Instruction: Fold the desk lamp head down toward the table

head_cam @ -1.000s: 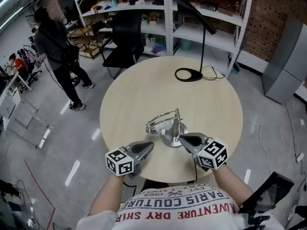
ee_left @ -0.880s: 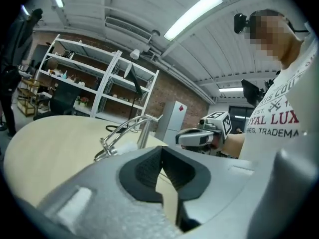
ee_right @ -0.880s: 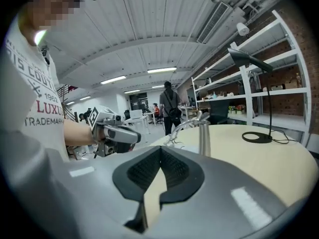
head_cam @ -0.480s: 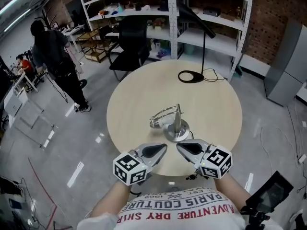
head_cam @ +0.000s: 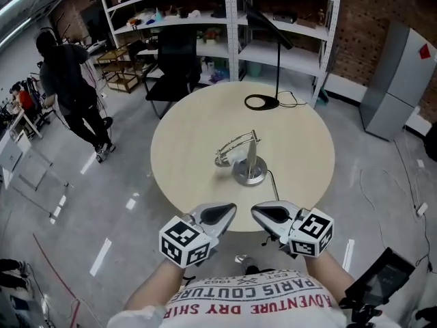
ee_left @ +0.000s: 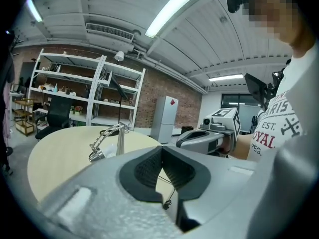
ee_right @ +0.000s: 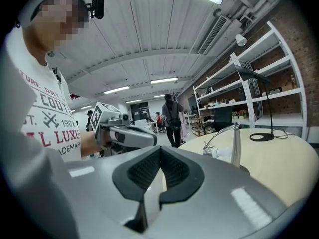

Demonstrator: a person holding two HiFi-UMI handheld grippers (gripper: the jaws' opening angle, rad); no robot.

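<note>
The silver desk lamp (head_cam: pixel 249 171) stands in the middle of the round wooden table (head_cam: pixel 184 135). Its curved arm bends over to the left and its head (head_cam: pixel 222 161) hangs low, close to the tabletop. Both grippers hover side by side at the table's near edge, well short of the lamp. My left gripper (head_cam: pixel 231 210) is shut with nothing in it, and so is my right gripper (head_cam: pixel 256 212). In the left gripper view the shut jaws meet at my left gripper (ee_left: pixel 160 156), with the lamp (ee_left: pixel 119 139) ahead on the left. From the right gripper (ee_right: pixel 159 156) the lamp (ee_right: pixel 234 146) is ahead on the right.
A black desk lamp (head_cam: pixel 261 102) with a cable stands at the table's far edge. Behind it are white shelves (head_cam: pixel 205 9) and a black chair (head_cam: pixel 174 63). A person in dark clothes (head_cam: pixel 65 80) stands at the left. A grey cabinet (head_cam: pixel 392 80) is at the right.
Both grippers have drawn back from the silver lamp's base toward my body and risen, staying shut. The lamp stays in place with its head down.
</note>
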